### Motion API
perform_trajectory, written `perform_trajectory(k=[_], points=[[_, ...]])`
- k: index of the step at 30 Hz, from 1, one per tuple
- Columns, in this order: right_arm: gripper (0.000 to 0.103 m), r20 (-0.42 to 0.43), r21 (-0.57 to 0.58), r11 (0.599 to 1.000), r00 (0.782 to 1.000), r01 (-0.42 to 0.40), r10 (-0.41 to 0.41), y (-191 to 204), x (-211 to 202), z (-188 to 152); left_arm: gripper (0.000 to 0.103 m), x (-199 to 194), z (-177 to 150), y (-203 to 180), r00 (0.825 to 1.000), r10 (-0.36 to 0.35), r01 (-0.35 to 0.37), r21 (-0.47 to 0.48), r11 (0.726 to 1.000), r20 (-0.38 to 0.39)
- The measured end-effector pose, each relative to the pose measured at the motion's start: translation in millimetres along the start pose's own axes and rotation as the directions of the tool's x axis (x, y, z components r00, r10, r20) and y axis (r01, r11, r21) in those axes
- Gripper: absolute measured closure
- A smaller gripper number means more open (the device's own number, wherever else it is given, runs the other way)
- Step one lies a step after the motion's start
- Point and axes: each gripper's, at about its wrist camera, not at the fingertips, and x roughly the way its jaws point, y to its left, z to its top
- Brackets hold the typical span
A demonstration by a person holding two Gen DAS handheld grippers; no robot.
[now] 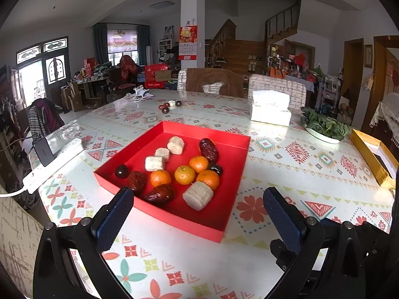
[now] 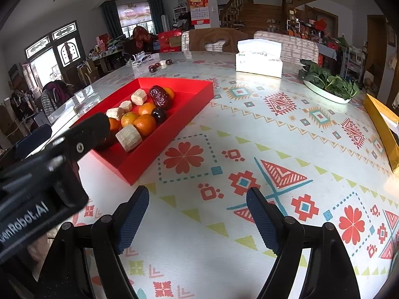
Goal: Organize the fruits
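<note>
A red tray [image 1: 232, 149] lies on the patterned table and also shows in the right wrist view [image 2: 197, 92]. It holds several oranges [image 1: 184, 174], dark red dates [image 1: 209, 149], pale white chunks [image 1: 198, 195] and dark round fruits [image 1: 121, 171]. My left gripper [image 1: 198, 211] is open and empty, just before the tray's near edge. My right gripper [image 2: 198, 211] is open and empty over bare table, right of the tray. The left gripper's body [image 2: 49, 174] shows at the left of the right wrist view.
A few loose fruits [image 1: 169, 106] lie far back on the table. A tissue box [image 1: 270, 108], a plate of greens [image 1: 324, 127] and a gold box [image 1: 374, 157] stand to the right. A power strip [image 1: 53, 164] lies at the left edge. Chairs stand behind the table.
</note>
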Motion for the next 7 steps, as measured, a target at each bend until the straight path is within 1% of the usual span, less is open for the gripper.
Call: perform_trajectory(k=[4, 7], points=[[0.018, 0.011, -0.013, 1.0, 1.0, -0.005, 0.005, 2, -3, 3, 0.0, -4, 10, 3, 0.999, 0.031, -0.031, -0.002, 1.0, 0.007], [0.018, 0.033, -0.002, 1.0, 0.999, -0.007, 0.007, -3, -10, 5, 0.0, -7, 16, 0, 1.0, 0.027, -0.027, -0.004, 1.0, -0.001]])
